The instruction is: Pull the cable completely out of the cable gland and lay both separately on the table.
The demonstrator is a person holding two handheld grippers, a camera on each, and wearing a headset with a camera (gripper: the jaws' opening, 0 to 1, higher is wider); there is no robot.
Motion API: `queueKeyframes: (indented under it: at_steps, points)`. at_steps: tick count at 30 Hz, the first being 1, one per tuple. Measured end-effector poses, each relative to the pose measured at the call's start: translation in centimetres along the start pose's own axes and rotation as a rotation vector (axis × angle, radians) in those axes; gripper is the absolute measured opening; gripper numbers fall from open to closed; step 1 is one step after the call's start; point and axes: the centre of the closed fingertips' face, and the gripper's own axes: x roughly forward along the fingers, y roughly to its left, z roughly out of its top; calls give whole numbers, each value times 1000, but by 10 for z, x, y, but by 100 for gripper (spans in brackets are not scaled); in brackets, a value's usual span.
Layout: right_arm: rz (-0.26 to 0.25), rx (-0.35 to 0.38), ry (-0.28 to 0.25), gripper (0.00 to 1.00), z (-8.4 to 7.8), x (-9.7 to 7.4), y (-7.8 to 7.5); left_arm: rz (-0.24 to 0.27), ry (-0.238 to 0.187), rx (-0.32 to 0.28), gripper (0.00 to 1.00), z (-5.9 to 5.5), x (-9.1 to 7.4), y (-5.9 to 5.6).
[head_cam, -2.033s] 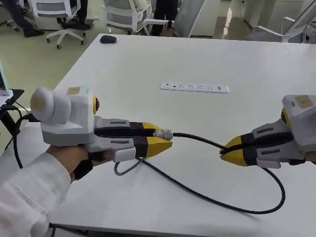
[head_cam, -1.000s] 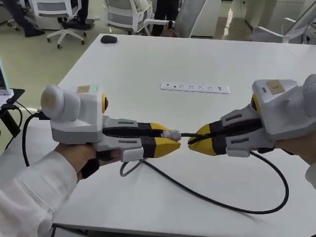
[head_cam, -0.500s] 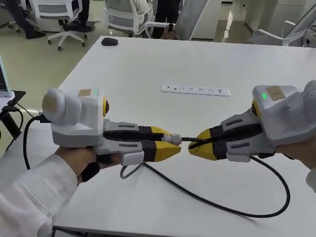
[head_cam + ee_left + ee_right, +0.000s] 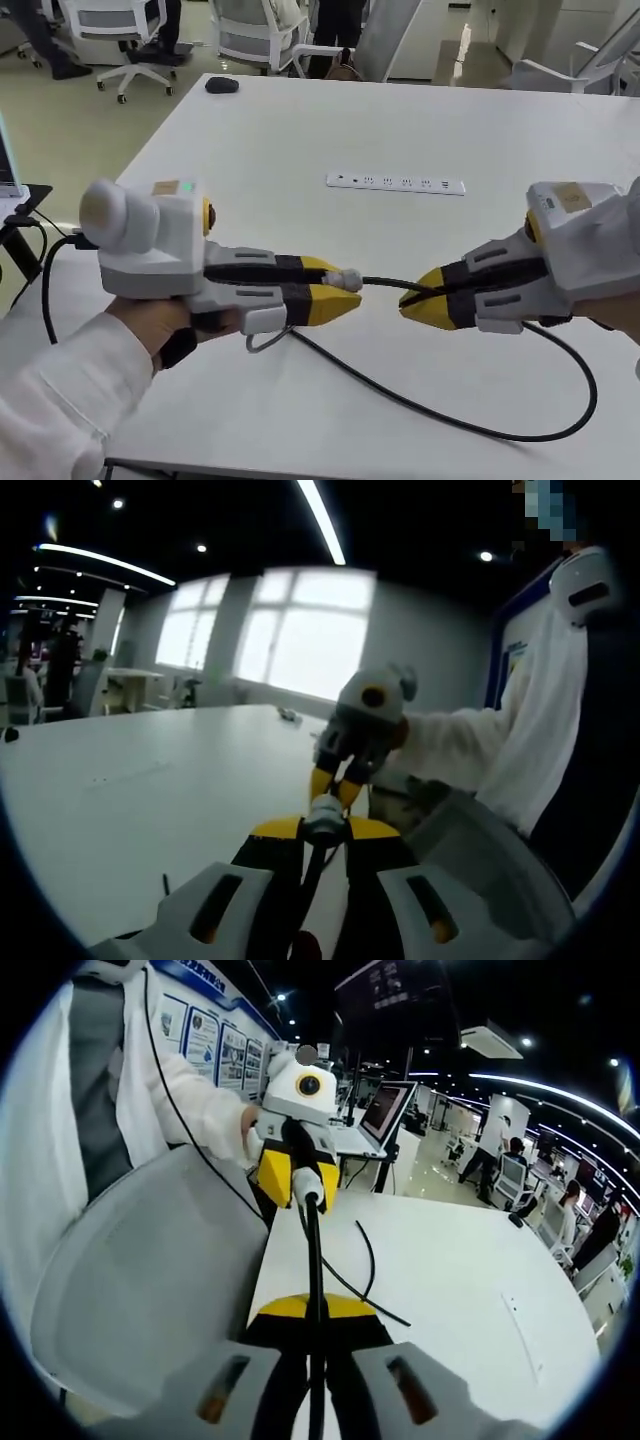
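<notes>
My left gripper (image 4: 338,290) sits nearest, a blocky grey and white shell held in my hand. Its yellow-tipped jaws are closed on the cable gland (image 4: 347,279), a small, pale grey, rounded fitting that pokes out just past the tips. Facing it, my right gripper (image 4: 415,298) has its jaws pinched tight on the cable (image 4: 385,284), a thin, smooth black cord.

Half a second ago the two sets of yellow tips almost touched. Now the right gripper has drawn off to the right, and a longer, taut stretch of black cable shows between them. The cable still runs into the gland.

In the right gripper view the cord (image 4: 313,1260) leads straight from my jaws to the pale gland (image 4: 307,1192).

Behind the right gripper the cable sags in a wide loop onto the smooth matte white tabletop (image 4: 300,140) and curves back under the left gripper. Further off lies a long, narrow white power strip (image 4: 395,182), flat on the surface. A dark rounded mouse (image 4: 221,85) sits near the far edge. Beyond it stand white swivel chairs (image 4: 120,30) on a glossy floor.
</notes>
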Motion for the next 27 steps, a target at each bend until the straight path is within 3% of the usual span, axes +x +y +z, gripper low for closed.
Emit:
queueKeyframes:
  at_steps: [14, 27]
  points:
    - [-29, 59, 31, 1, -30, -11, -1, 10, 1, -2, 16, -1, -3, 2]
    - [-49, 81, 47, 2, -36, -15, -1, 22, -9, -9, 16, 1, -7, 5]
